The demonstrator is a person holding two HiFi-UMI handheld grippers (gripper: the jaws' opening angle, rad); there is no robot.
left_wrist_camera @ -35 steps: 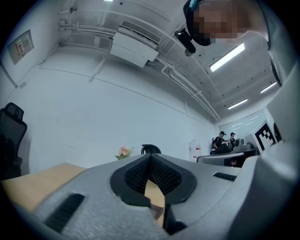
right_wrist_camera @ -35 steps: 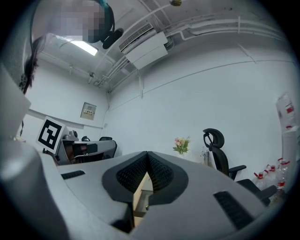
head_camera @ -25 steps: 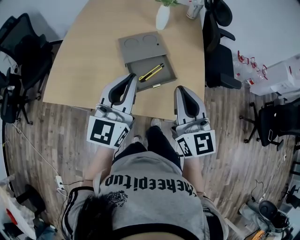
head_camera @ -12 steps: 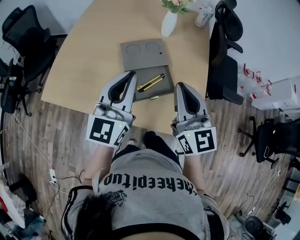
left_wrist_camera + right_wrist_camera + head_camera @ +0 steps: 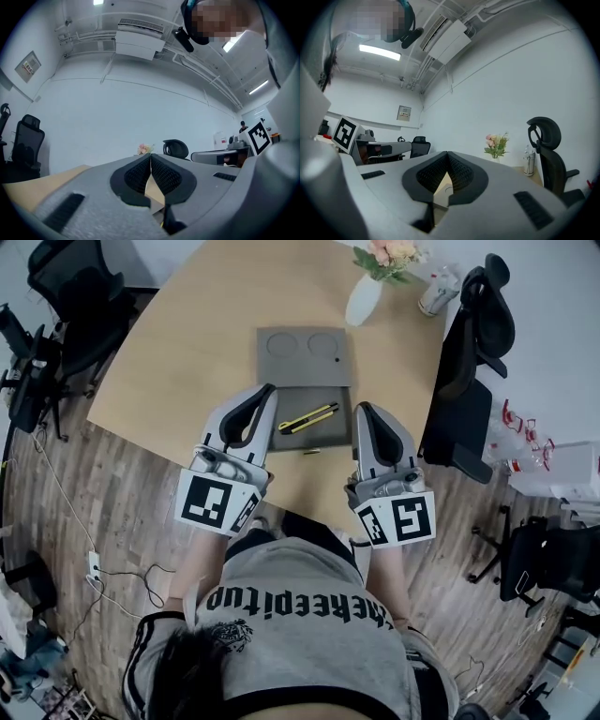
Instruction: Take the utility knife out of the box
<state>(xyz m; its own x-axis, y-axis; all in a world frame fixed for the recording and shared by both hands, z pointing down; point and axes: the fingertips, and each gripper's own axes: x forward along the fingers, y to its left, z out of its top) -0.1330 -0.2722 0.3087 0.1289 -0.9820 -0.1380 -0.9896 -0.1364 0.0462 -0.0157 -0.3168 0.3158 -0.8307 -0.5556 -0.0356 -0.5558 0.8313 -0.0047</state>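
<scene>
Person (image 5: 309, 615) at the near edge of a wooden counter (image 5: 187, 343), one tool in each hand, both pointing toward 12 o'clock in the head view.

Grey box (image 5: 281, 367) on the counter ahead: the far half is a flat panel with two round recesses, the near half an open tray. Yellow-and-black utility knife (image 5: 307, 418) lies in that tray, long axis running 8 to 2 o'clock, untouched.

Left tool (image 5: 265, 392): jaws pressed together, nothing between them. Its tip is at the tray's 9 o'clock side, just beside the knife.

Right tool (image 5: 360, 409): jaws likewise closed tip to tip and empty, at the tray's 3 o'clock edge. The knife sits between the two tips.

White vase (image 5: 362, 304) with pink flowers at 1 o'clock from the box. Black office chair (image 5: 469, 381) off the counter at 3 o'clock.
</scene>
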